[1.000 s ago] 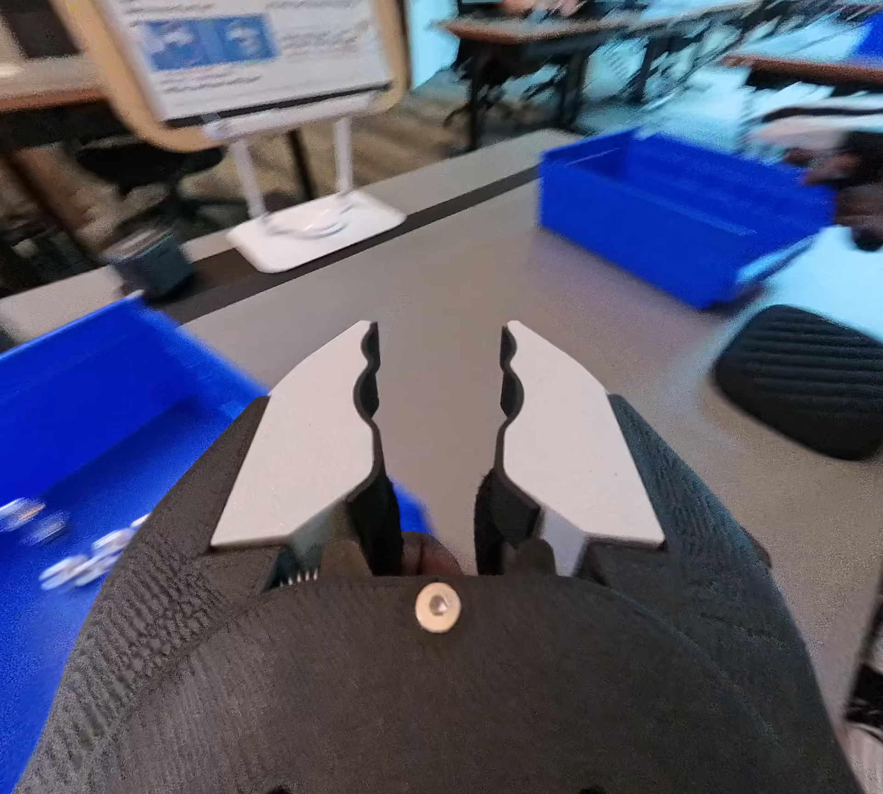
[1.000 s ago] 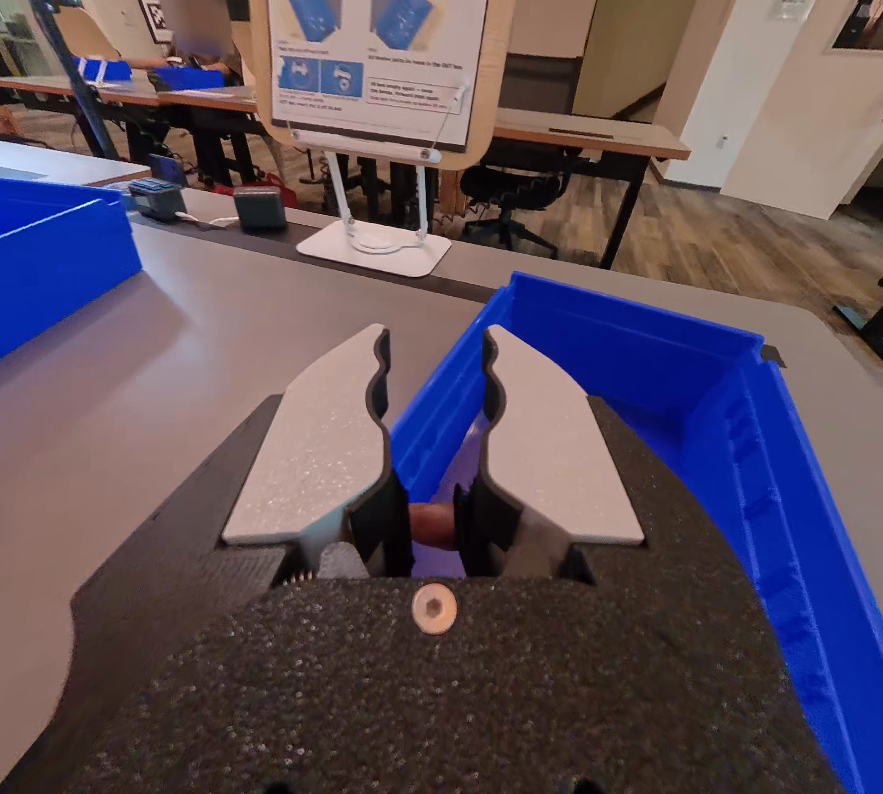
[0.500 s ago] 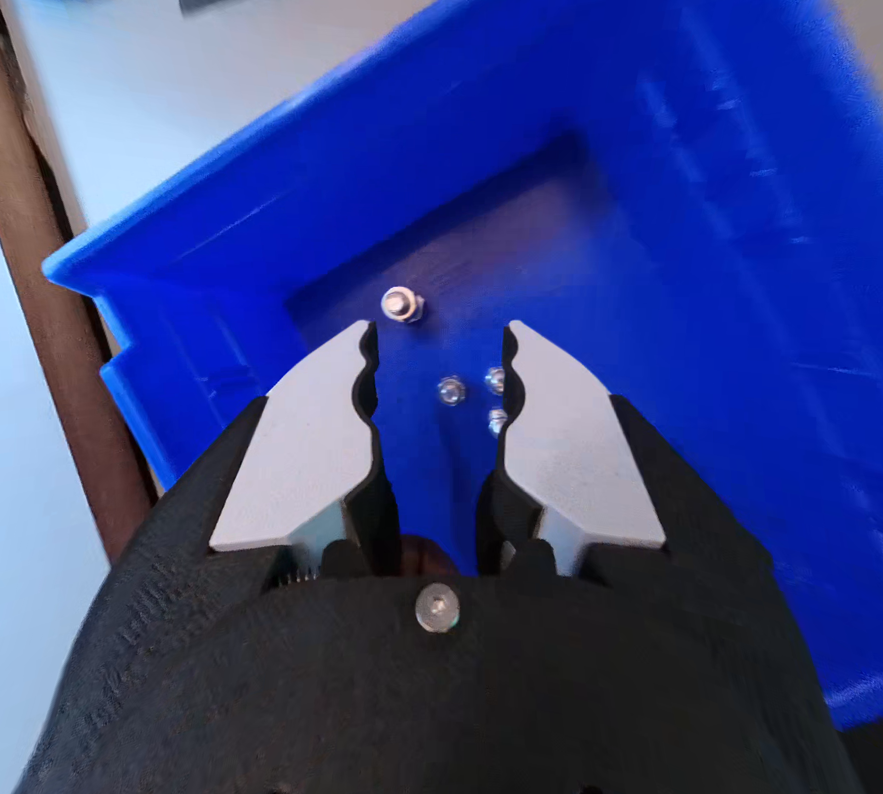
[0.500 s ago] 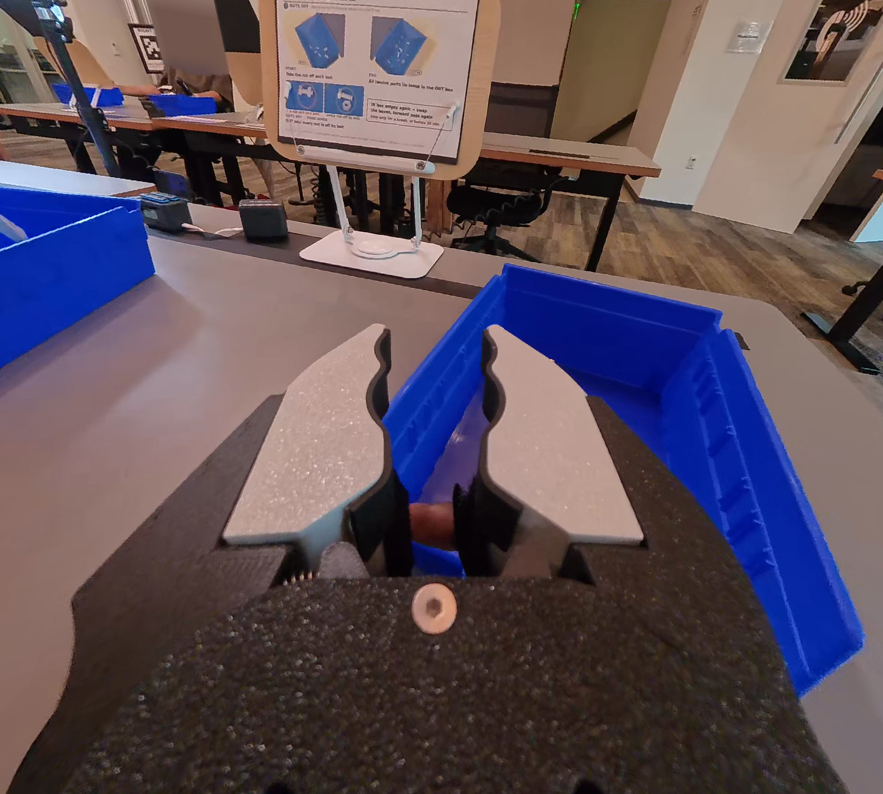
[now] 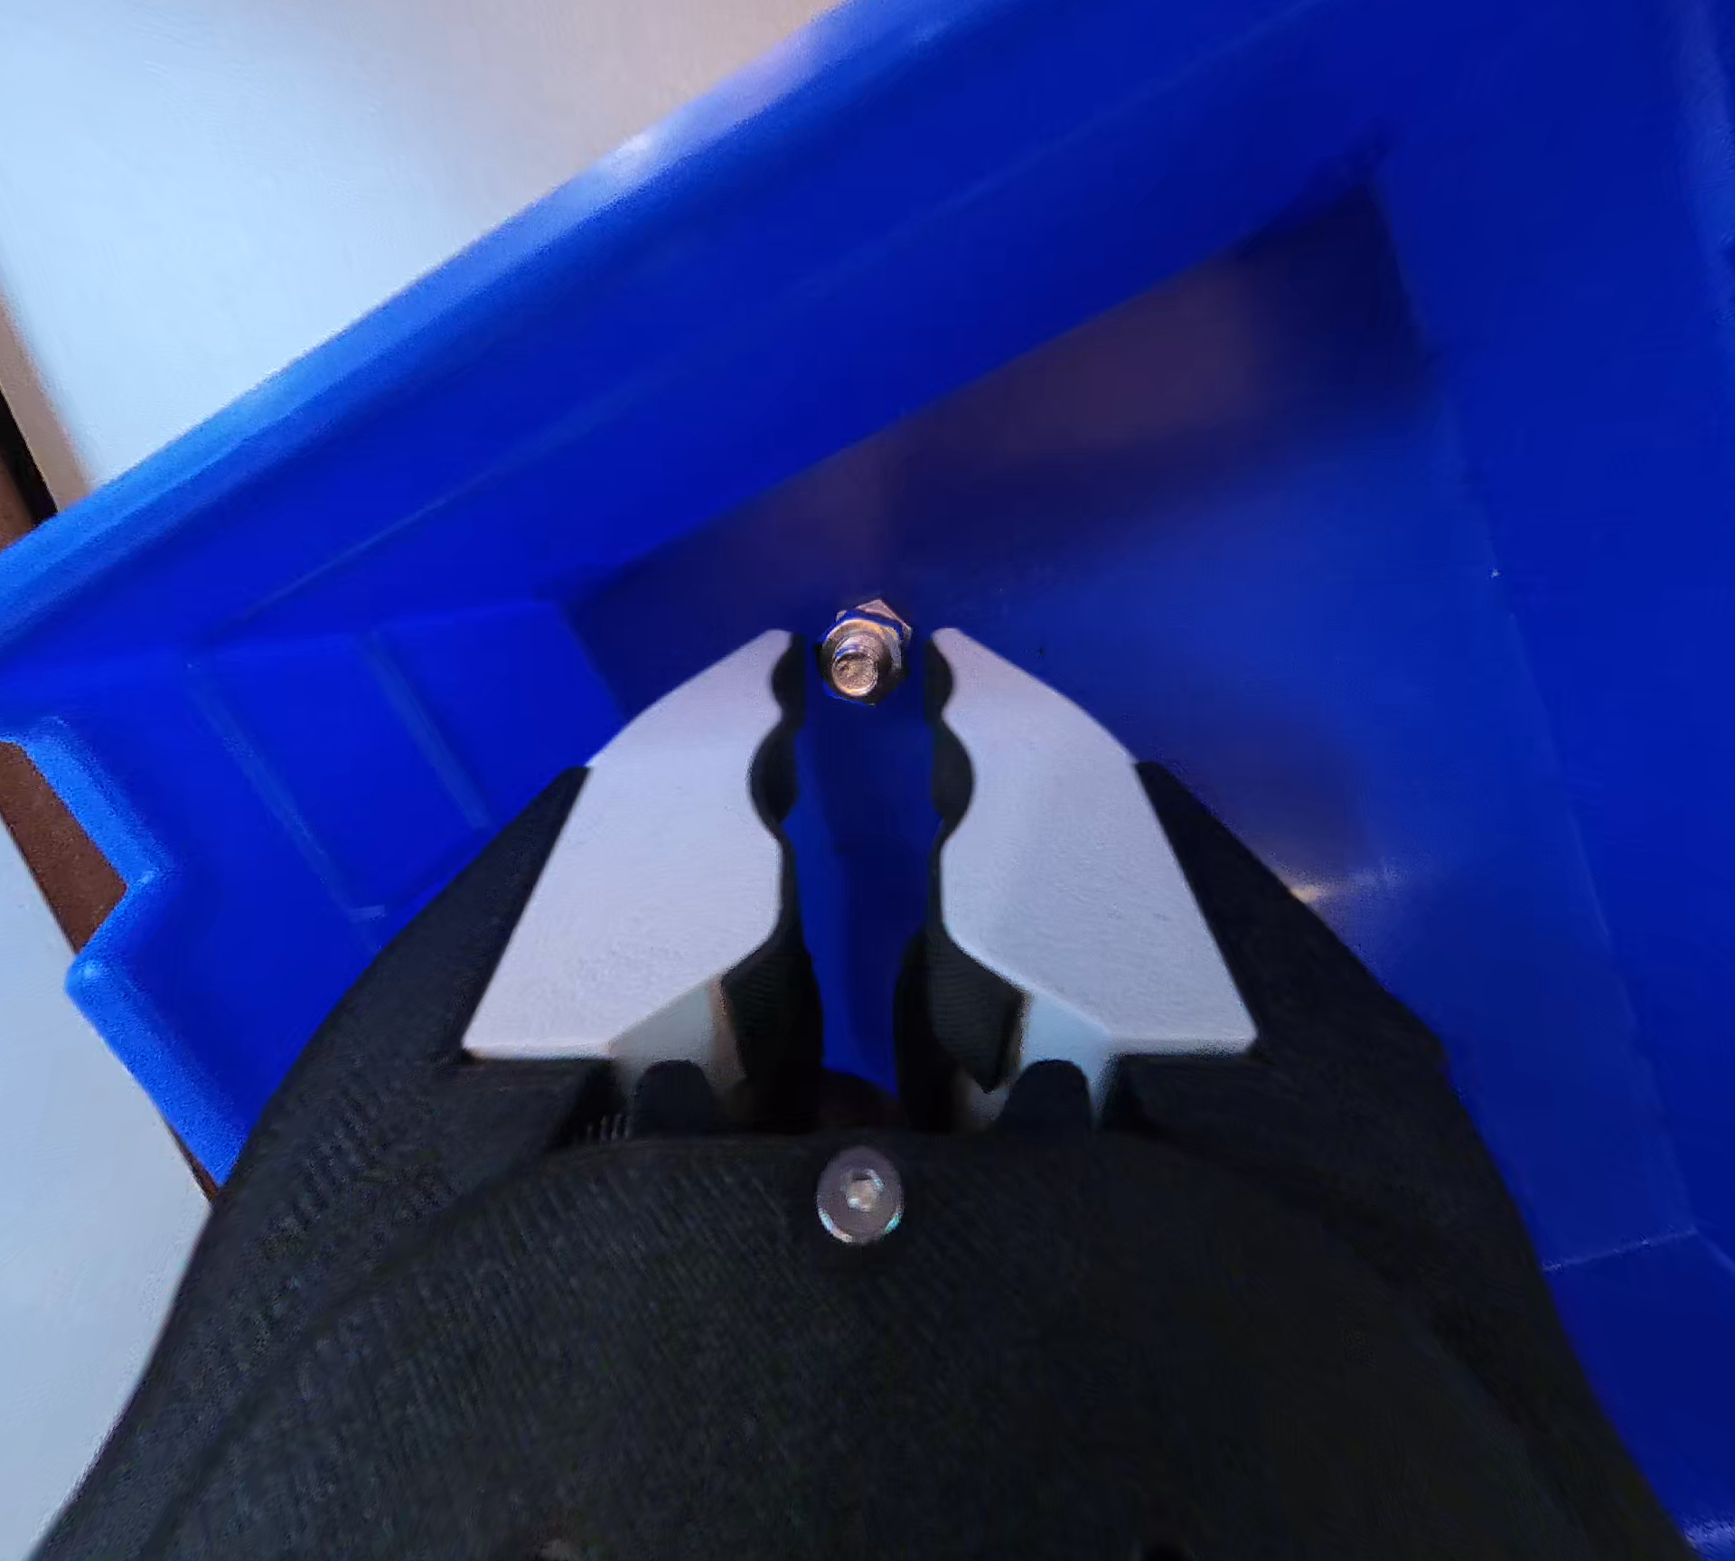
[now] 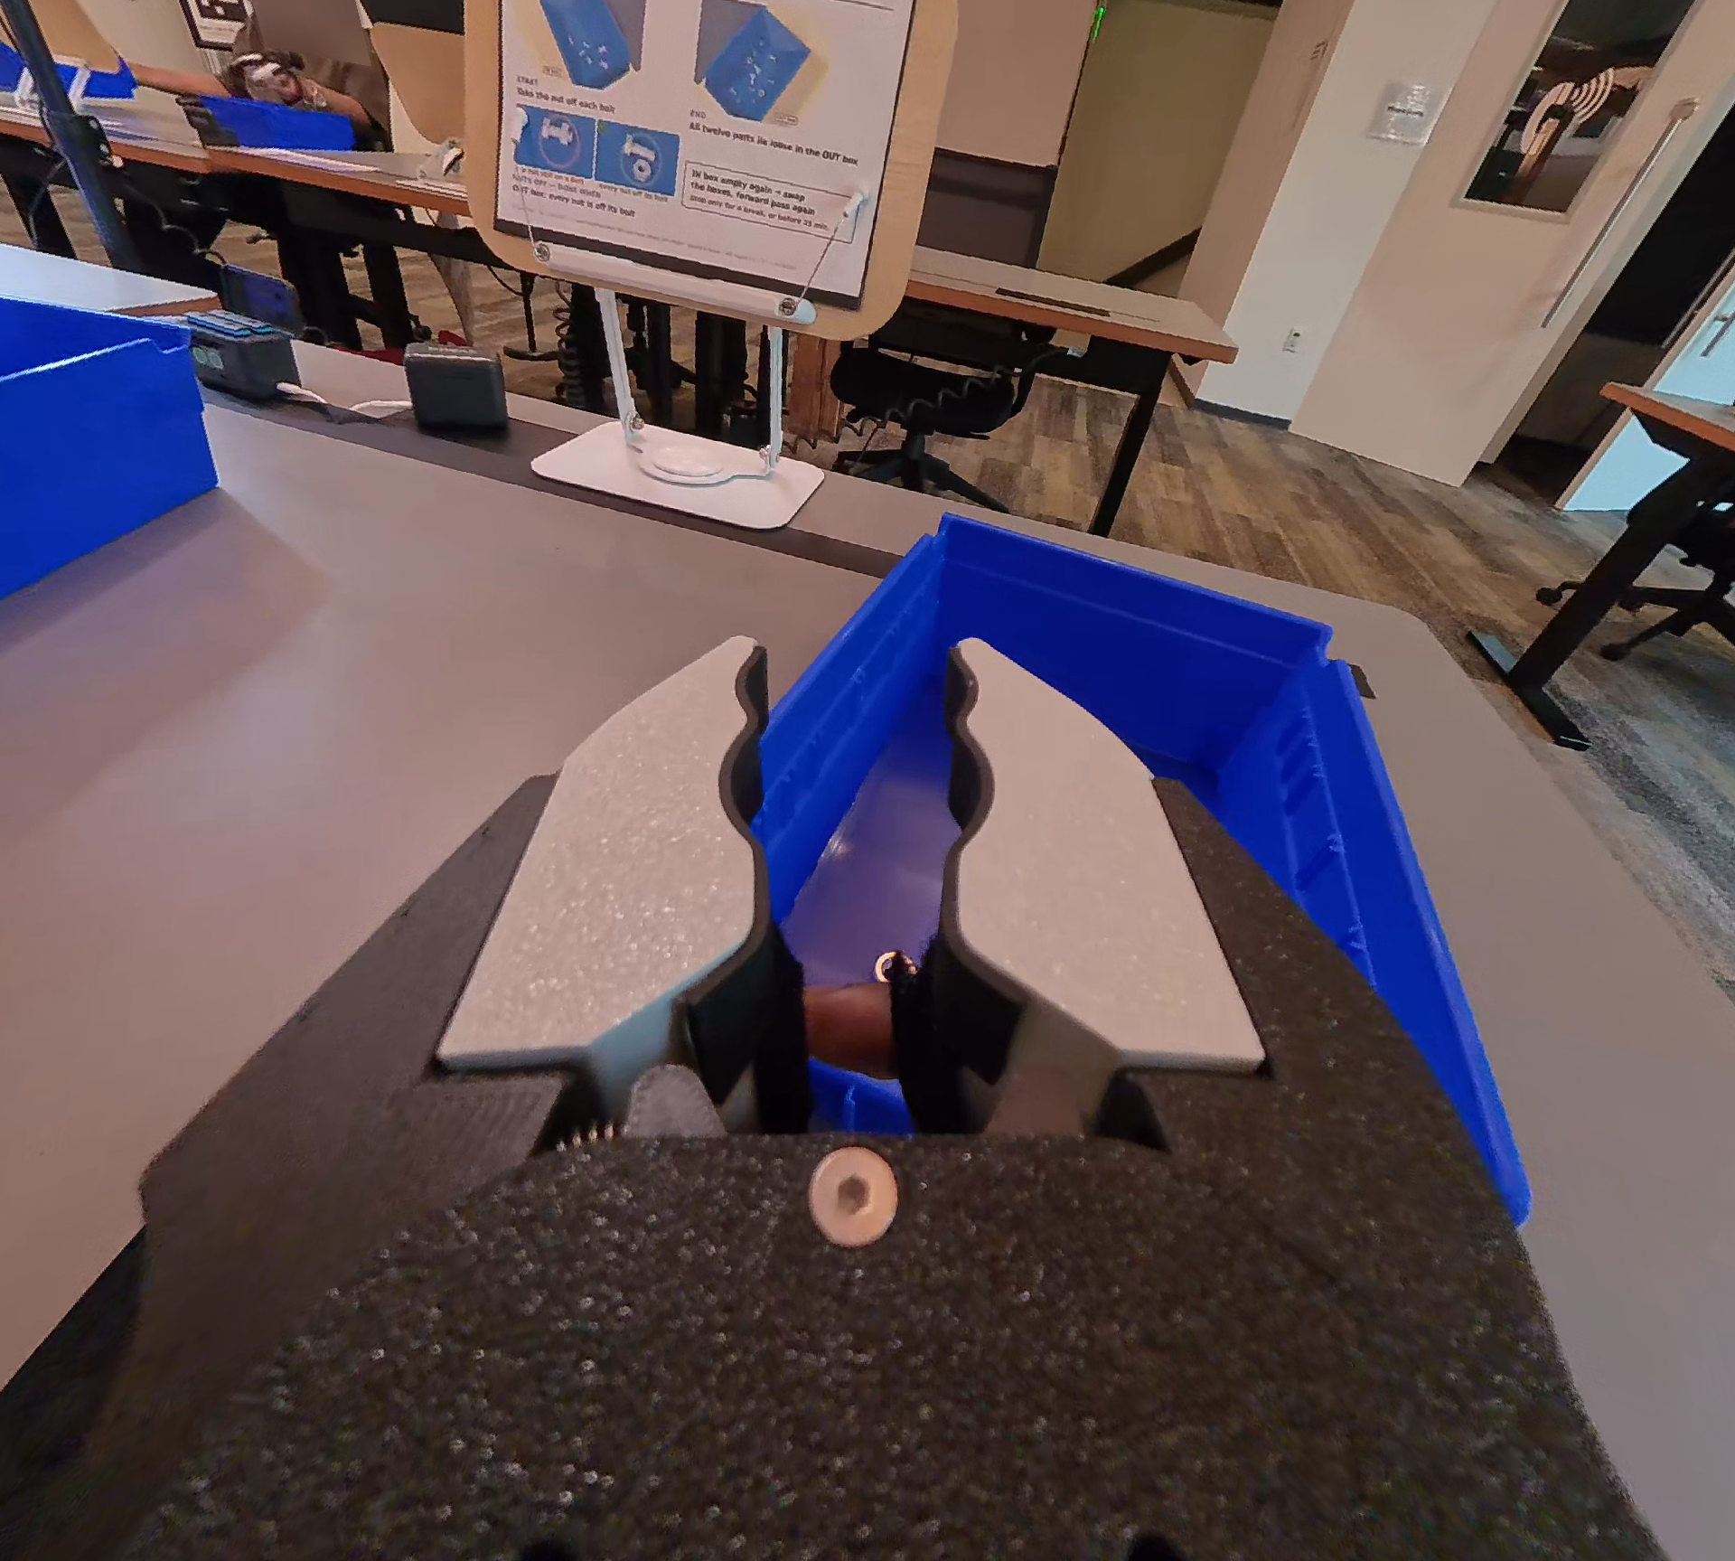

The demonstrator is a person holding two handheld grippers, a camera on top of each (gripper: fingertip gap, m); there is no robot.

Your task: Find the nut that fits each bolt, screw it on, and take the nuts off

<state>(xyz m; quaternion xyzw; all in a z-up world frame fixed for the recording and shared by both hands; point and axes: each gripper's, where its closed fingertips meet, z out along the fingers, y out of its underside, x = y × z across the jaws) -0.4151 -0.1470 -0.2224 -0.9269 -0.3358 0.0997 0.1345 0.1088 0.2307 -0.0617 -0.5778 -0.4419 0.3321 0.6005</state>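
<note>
Left gripper [image 5: 865,652], matte grey fingers unclenched, straddles a shiny steel bolt with hex nut [image 5: 866,661] on the smooth blue plastic bin [image 5: 1033,276] floor, pads apart from it. Right gripper [image 6: 854,652] released, bare, above a second ribbed blue bin [image 6: 1220,671]

Blue bin wall [image 5: 845,351] close ahead of left fingers [image 5: 657,812], bolt with nut [image 5: 862,663] between tips, open grey tabletop [image 6: 329,718] left of right bin [image 6: 1314,765]

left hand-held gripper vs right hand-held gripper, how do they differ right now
The left hand-held gripper points down into a blue bin, fingertips flanking a bolt with a nut, gaps visible either side. The right hand-held gripper hangs level above another blue bin's edge, nothing between its fingertips. Both are open.
</note>
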